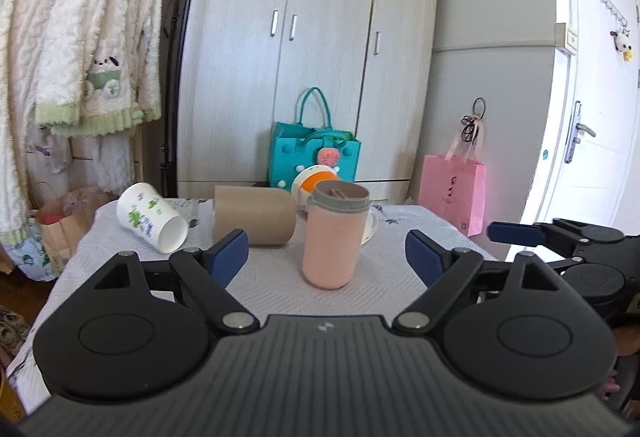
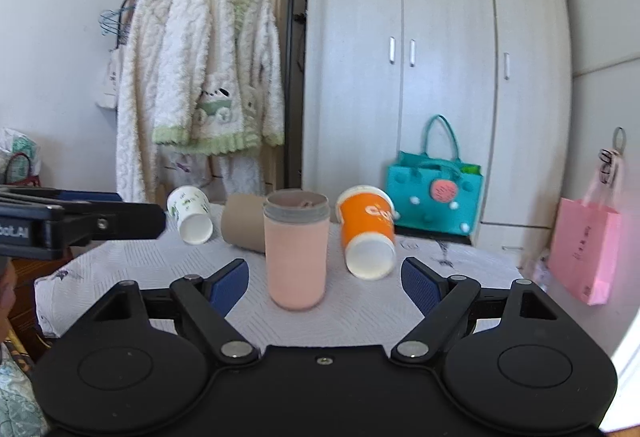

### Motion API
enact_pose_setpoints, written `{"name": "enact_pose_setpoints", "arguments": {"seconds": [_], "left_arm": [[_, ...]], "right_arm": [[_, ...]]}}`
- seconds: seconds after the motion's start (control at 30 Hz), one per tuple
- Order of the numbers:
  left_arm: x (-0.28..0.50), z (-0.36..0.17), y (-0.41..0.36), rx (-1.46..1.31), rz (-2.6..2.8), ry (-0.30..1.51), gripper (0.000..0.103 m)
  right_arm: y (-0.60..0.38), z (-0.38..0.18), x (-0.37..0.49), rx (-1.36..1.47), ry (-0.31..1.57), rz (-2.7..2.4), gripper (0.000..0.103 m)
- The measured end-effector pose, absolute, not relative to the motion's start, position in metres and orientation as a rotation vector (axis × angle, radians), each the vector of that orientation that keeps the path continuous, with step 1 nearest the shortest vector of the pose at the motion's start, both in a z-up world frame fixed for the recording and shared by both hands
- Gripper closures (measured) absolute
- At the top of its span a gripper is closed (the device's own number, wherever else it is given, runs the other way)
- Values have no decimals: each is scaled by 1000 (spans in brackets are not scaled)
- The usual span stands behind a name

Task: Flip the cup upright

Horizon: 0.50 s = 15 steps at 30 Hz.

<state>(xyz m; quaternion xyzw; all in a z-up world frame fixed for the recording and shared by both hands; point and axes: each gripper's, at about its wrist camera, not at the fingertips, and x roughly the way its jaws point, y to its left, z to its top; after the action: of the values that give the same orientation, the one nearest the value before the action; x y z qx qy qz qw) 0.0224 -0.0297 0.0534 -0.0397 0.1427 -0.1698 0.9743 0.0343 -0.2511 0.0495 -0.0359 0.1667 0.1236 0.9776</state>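
Two wrist views of a table [image 1: 272, 289] covered by a pale patterned cloth, on which four cups rest. We see the left gripper [image 1: 327, 257] with its jaws spread wide, the blue pads [image 1: 229, 255] well apart and holding nothing; the pink cup [image 1: 334, 235] stands upright on the cloth just ahead, between the lines of the two fingers but touched by neither. We see the right gripper [image 2: 325, 279] in the same condition, jaws wide and empty, with the same pink cup [image 2: 297, 249] upright and centred before it; its grey collar and open mouth face upward. Three further cups lie on their sides behind and beside it. The white cup with green print [image 1: 152, 217] lies at the far left of the table, its open mouth turned toward the camera. The tan cup [image 1: 254, 215] lies just behind and to the left of the pink cup. The orange cup [image 2: 368, 233] lies on its side to the right of the pink cup, near but apart from it, its white mouth tilted toward the camera; in the left view it is mostly hidden behind the pink cup. In the left view we also see the right gripper at the right edge, beside the table. Behind the table stand a grey wardrobe [image 1: 320, 37], a teal bag [image 2: 434, 193], a pink paper bag [image 1: 454, 189] and a rack of fleecy white garments [image 2: 212, 77].
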Motion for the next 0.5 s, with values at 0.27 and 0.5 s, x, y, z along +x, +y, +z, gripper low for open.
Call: {"name": "enact_pose_setpoints", "arguments": {"seconds": [0.27, 0.5], "left_arm": [[5, 43, -19, -94, -288, 299, 15], [-3, 32, -16, -70, -235, 272, 6]], "right_arm": [[-242, 44, 5, -35, 290, 129, 13], [-234, 37, -13, -43, 268, 48, 2]]}}
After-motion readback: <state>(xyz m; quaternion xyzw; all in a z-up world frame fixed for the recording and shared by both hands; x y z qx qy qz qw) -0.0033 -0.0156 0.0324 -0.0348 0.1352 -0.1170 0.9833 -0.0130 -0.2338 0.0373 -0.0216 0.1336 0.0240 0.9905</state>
